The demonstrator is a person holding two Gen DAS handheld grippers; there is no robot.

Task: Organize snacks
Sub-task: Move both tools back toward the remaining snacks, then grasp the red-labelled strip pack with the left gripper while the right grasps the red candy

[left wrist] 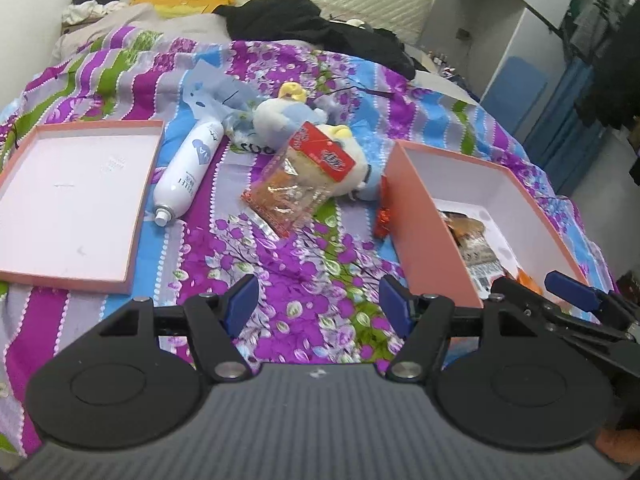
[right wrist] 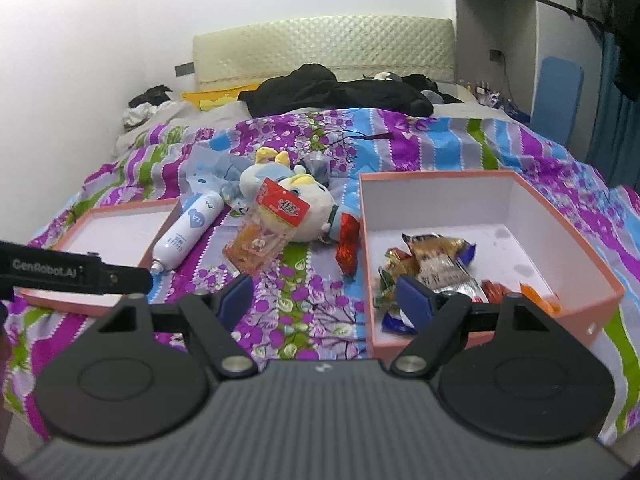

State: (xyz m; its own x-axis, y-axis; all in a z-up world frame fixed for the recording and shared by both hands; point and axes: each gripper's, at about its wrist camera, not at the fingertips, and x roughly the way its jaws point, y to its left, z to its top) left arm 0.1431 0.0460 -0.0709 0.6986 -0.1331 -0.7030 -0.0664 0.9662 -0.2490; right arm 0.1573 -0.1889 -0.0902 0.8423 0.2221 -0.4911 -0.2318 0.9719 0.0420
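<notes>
A pink box [right wrist: 576, 268] with a white inside sits on the bed at the right and holds several wrapped snacks [right wrist: 436, 268]; it also shows in the left wrist view [left wrist: 424, 208]. A clear snack bag with a red label [left wrist: 300, 176] [right wrist: 268, 232] leans on a plush toy. A small red wrapped snack [left wrist: 385, 216] [right wrist: 347, 246] lies beside the box's left wall. My left gripper [left wrist: 318, 304] is open and empty above the quilt. My right gripper [right wrist: 326, 296] is open and empty, its right finger over the box's near corner.
The pink box lid [left wrist: 72, 196] [right wrist: 116, 236] lies open side up at the left. A white spray bottle [left wrist: 188, 168] [right wrist: 188, 232] lies beside it. A blue and white plush toy [left wrist: 288, 116] [right wrist: 296, 192] and black clothes [left wrist: 312, 24] lie farther back. The bed is covered by a flowered quilt [left wrist: 280, 264].
</notes>
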